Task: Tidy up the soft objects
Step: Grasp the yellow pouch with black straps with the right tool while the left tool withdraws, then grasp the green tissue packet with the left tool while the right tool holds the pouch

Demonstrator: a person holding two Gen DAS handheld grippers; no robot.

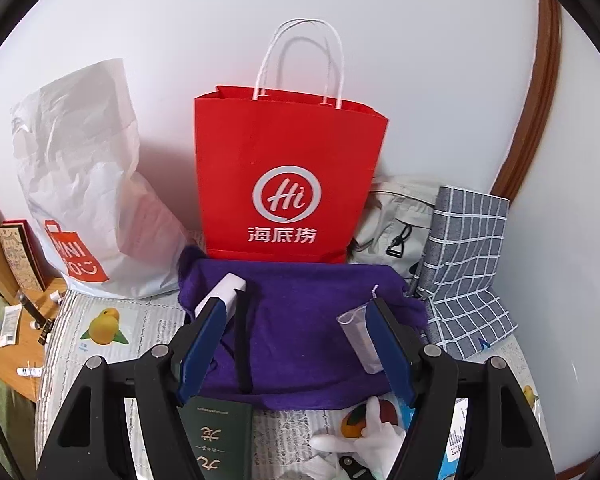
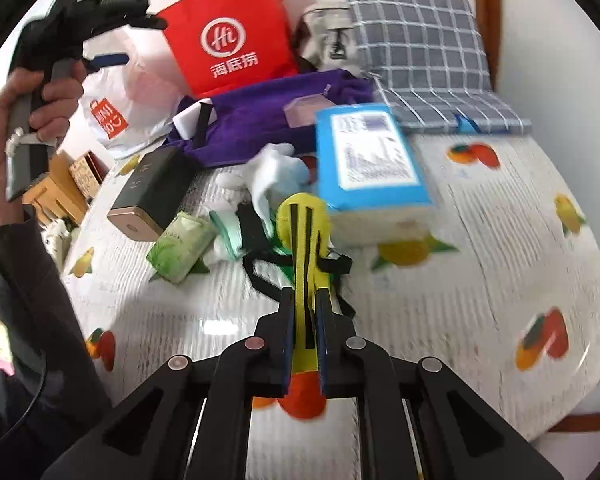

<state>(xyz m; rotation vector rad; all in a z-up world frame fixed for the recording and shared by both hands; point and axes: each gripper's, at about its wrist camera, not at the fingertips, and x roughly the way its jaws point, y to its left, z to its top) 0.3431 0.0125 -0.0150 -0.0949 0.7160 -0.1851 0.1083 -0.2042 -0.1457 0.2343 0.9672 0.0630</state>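
My right gripper is shut on a yellow soft strip with black stripes and black straps, which hangs just above the fruit-printed tablecloth. My left gripper stands open above a purple towel, and nothing is pinched between its blue pads. On the towel lie a white block and a small clear pouch. Behind the towel, a red paper bag stands upright against the wall. In the right wrist view a hand holds the left tool up at the left.
A white plastic bag stands left of the red bag; a beige bag and grey checked cloth lie to its right. A blue tissue pack, white cloth, green tissue pack and dark box crowd the middle.
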